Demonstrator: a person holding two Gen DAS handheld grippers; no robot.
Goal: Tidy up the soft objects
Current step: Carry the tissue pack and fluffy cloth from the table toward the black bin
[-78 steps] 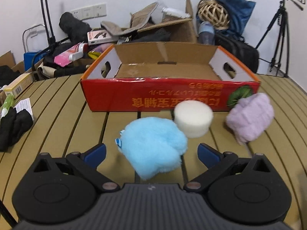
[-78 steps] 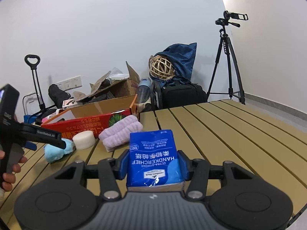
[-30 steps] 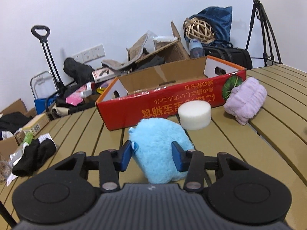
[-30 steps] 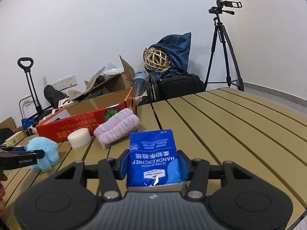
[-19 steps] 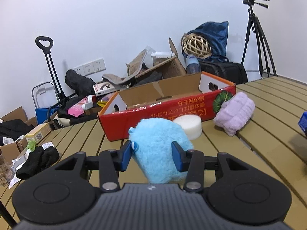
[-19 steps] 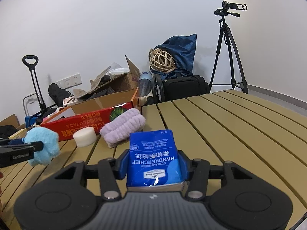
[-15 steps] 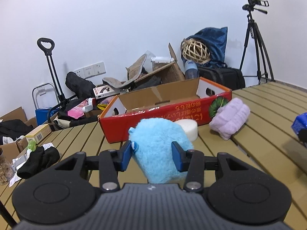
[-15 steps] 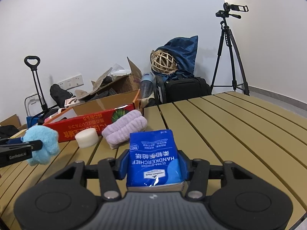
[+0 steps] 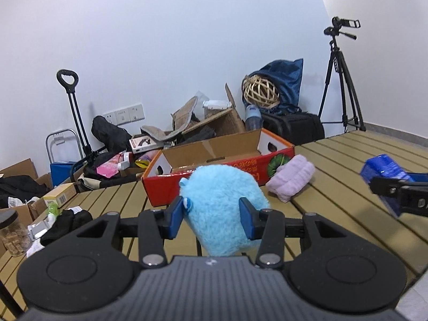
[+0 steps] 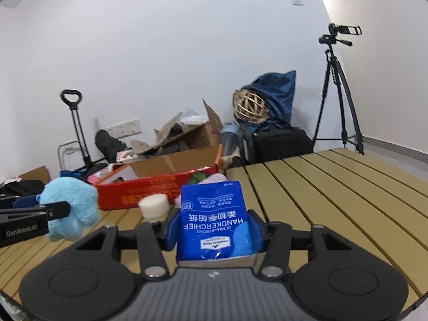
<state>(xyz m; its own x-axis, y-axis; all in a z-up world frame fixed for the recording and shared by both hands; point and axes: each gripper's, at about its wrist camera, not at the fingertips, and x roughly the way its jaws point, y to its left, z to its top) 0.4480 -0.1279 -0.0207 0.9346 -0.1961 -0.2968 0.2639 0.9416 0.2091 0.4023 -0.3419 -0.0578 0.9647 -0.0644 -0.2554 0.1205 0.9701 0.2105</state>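
The left claw (image 9: pixel 211 215) gripped a blue plush toy (image 9: pixel 223 208) above the tabletop (image 9: pixel 334 214); the right claw (image 10: pixel 214 226) clamped a tissue pack (image 10: pixel 214 219). Behind stood the open red cardboard box (image 9: pixel 214 165), its contents hidden.

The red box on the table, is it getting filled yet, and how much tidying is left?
Nothing shows inside the red box, though its floor is hidden. In hand: the left hand-held gripper holds the blue plush toy, the right hand-held gripper the tissue pack. The white sponge and lilac towel remain on the table.
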